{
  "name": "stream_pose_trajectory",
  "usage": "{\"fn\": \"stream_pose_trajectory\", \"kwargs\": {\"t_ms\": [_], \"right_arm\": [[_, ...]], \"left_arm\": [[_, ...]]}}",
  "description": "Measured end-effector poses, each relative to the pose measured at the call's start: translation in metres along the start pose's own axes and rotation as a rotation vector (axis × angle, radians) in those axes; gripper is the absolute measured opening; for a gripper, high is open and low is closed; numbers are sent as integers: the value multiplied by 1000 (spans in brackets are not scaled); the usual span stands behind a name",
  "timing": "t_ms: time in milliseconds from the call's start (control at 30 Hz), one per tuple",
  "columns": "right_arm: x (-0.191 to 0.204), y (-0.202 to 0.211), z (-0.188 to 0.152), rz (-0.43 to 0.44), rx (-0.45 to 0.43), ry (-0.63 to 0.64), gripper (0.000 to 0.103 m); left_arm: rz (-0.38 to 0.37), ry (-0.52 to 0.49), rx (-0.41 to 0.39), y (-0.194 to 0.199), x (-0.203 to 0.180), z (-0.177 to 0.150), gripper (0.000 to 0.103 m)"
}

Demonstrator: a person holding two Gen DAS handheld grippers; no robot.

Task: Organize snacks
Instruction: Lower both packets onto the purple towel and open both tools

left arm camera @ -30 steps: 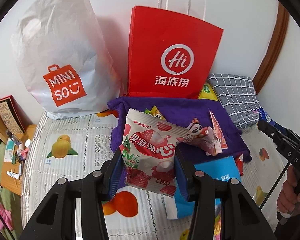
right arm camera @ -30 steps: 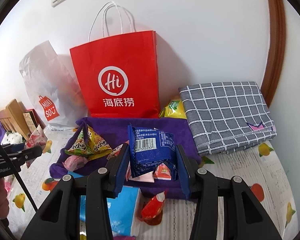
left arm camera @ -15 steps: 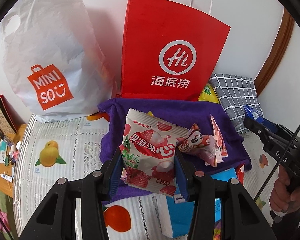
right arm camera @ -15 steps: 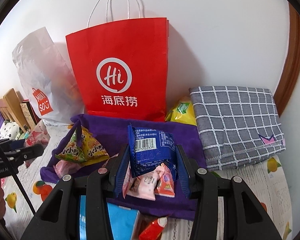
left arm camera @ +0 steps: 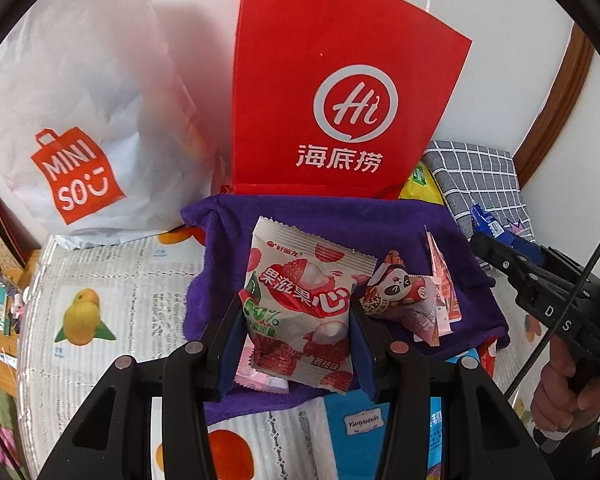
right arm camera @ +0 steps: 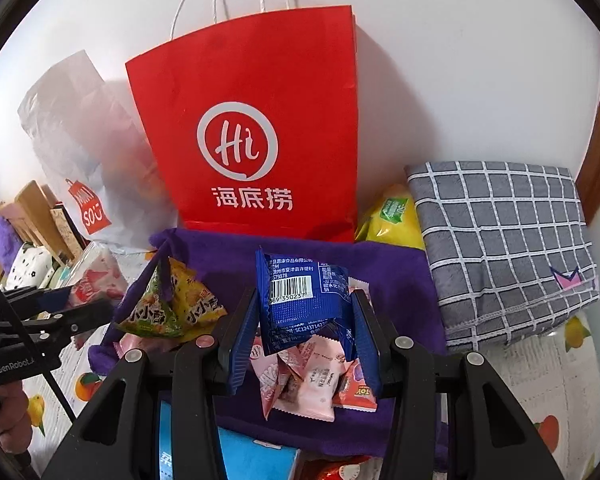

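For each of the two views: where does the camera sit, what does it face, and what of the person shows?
Left wrist: on the left tongs, aimed down at the lychee packet they grip; the person's right hand shows.
Right wrist: on the right tongs, facing the blue packet; a hand shows at the left edge.
Shared: red paper bag, purple cloth, checked pillow.

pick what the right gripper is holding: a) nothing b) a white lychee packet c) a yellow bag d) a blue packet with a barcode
d: in the right wrist view the right gripper has its pads pressed on the sides of the blue packet, barcode facing the camera; the white lychee packet is in the left gripper.
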State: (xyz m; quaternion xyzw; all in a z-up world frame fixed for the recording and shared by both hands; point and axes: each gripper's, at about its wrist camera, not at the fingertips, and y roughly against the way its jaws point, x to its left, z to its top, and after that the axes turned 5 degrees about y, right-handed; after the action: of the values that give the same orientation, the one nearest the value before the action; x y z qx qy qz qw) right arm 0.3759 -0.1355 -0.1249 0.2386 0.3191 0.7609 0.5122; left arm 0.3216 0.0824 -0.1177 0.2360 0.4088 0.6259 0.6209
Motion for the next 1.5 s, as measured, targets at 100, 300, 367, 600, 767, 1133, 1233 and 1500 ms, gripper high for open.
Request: {"fn": "stream_pose_trajectory", "kwargs": {"t_ms": [100, 300, 367, 600, 767, 1133, 1233, 1500], "right_arm": [[-2, -5, -2, -9, 14, 19, 45], [-12, -18, -7, -14, 57, 20, 45], [-14, -21, -8, -16, 69, 26, 45], [-20, -34, -11, -26, 105, 33, 46], [-20, -42, -14, -26, 134, 49, 46], [-19, -55, -18, -2, 191, 44, 48], [-16, -54, -18, -9, 185, 60, 50], [-7, -45, -16, -31, 190, 87, 59]], "left_arm": [[-6, -17, 7, -5, -4, 3, 45], [-9, -43, 16, -16, -14, 6, 45], [-13, -54, 25, -20, -18, 7, 45], [-14, -69, 46, -32, -24, 7, 45], [-12, -73, 61, -40, -20, 6, 45], [-19, -73, 94, -50, -18, 6, 47], [-28, -61, 94, -50, -16, 7, 47], [-63, -48, 89, -42, -16, 9, 62]]}}
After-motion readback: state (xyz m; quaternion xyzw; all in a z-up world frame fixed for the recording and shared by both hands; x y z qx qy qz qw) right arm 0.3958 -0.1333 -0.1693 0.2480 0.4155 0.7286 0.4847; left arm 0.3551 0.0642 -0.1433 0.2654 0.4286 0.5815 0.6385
